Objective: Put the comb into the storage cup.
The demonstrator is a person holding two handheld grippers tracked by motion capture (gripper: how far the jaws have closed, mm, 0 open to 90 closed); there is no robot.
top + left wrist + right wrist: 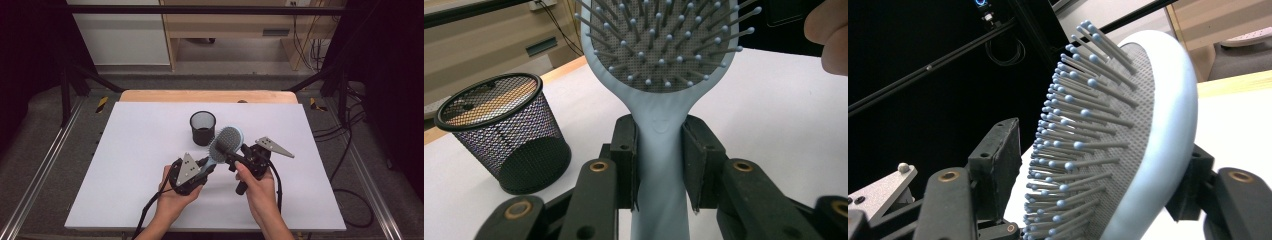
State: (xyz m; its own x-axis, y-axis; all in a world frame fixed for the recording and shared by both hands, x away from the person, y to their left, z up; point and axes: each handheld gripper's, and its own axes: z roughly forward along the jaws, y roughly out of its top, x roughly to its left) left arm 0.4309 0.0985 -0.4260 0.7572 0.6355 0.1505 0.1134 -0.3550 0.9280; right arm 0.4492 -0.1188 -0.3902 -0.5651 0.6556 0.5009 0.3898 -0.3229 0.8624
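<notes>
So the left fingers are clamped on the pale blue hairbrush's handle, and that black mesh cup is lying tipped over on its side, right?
Not quite. The left fingers do clamp the pale blue hairbrush by its handle, but the black mesh cup stands upright on the white table, open end up. The left gripper view shows this, and so does the high view.

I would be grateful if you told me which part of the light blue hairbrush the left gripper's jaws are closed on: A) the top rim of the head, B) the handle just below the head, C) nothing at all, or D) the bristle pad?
B: in the left gripper view, the left gripper has both black pads pressed against the hairbrush at its narrow handle, just below the bristled head.
</notes>
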